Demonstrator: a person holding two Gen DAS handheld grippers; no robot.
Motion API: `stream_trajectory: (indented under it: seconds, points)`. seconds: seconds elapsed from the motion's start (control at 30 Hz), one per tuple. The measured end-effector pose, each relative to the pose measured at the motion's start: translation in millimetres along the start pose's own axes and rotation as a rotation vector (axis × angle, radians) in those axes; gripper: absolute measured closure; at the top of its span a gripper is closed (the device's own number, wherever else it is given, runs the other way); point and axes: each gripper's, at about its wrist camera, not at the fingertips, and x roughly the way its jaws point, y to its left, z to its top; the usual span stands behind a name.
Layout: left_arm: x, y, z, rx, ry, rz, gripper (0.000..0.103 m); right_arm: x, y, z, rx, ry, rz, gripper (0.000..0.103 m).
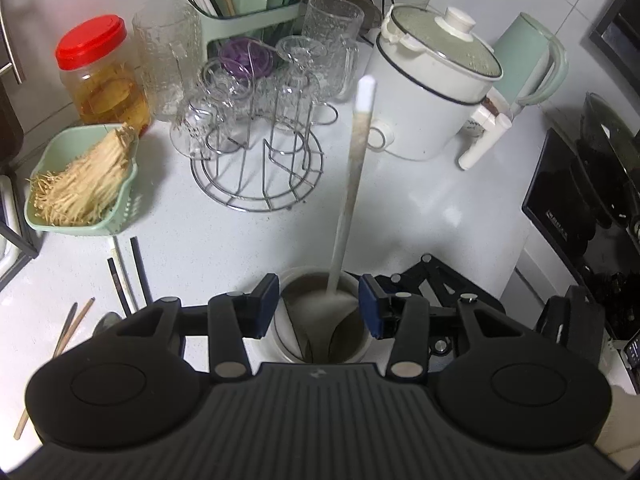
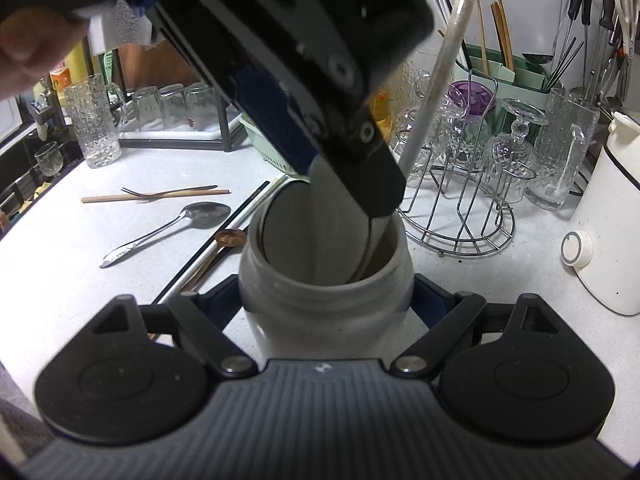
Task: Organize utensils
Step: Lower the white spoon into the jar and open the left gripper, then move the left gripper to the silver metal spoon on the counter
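**While my right tool [image 2: 326, 300] pinches the jar [image 2: 320, 320], my left tool [image 1: 319, 306] stands spread**

Where the white jar sits on the worktop [image 1: 420, 208], close in front of me, my right tool has a blue pad pressed against each of its sides, so the grip is on the jar's body below the neck. A long-handled utensil [image 1: 352, 152] with a white tip stands inside the jar. It leans out over the rim, and its lower end is down in the mouth beside some pale, wide shapes I cannot make out.

My left tool points steeply down over the jar's opening. Its two pads [image 1: 268, 304] are about half apart with the handle rising between them, nearer one pad, and as far as I can see touching neither.

Just beside the jar on the worktop lie a steel spoon [image 2: 172, 228], a fork [image 2: 160, 193] crossed over a wooden chopstick [image 2: 120, 199], and a few dark and white chopsticks. Farther out stand a wire rack [image 1: 256, 168] hung with glasses, a white electric pot [image 1: 432, 92], and a green basket [image 1: 120, 216] of pale mushrooms.
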Motion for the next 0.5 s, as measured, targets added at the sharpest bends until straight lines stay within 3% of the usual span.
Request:
stream_trajectory:
  seconds: [0.5]
  points:
    - [-45, -2, 3, 0.001, -0.118, 0.039, 0.053, 0, 2, 2, 0.005, 0.006, -0.007, 0.012]
